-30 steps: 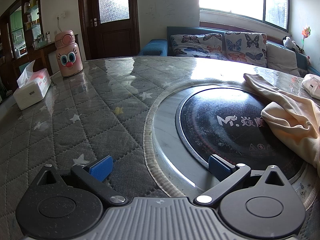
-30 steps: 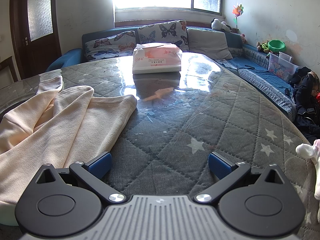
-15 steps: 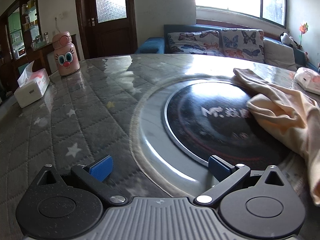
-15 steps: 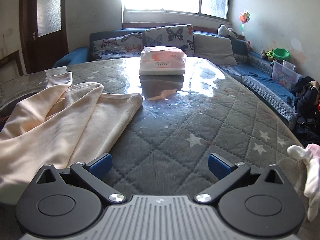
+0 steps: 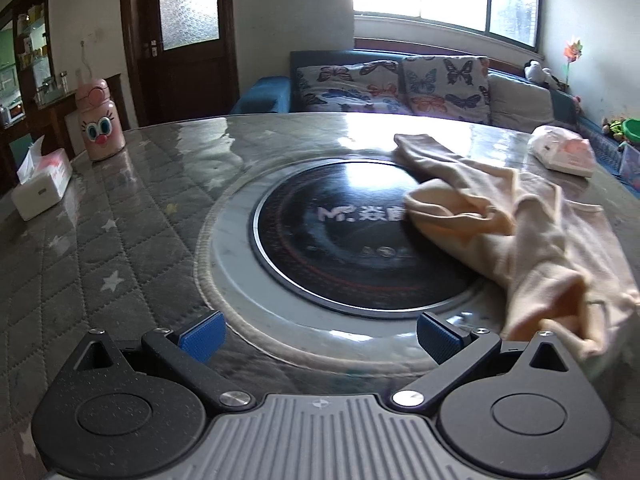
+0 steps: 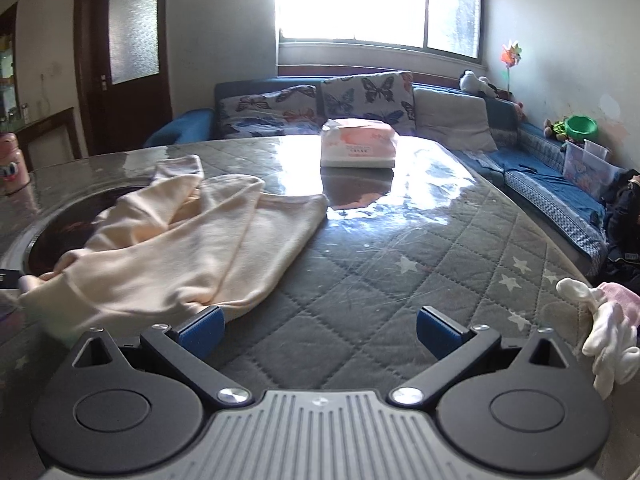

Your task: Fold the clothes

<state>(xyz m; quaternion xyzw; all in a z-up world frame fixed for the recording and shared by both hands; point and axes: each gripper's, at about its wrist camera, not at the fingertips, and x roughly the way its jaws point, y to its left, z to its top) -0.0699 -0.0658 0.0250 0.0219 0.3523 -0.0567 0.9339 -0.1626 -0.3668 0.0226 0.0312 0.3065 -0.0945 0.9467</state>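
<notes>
While pale socks (image 6: 604, 332) show right, left shows bottle (image 5: 99, 128).

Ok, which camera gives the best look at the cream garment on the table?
The right wrist view: the cream garment lies almost fully in frame, spread from the dark round cooktop onto the quilted table cover. The left wrist view shows the cream garment bunched at the right edge, partly blurred.

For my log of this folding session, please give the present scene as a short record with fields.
garment: cream garment, crumpled, unfolded, partly over the black round hob
left gripper: open, empty
right gripper: open, empty, left pad at the garment's edge
surface: quilted star-pattern table
other: tissue pack, pink bottle, white tissue box
</notes>
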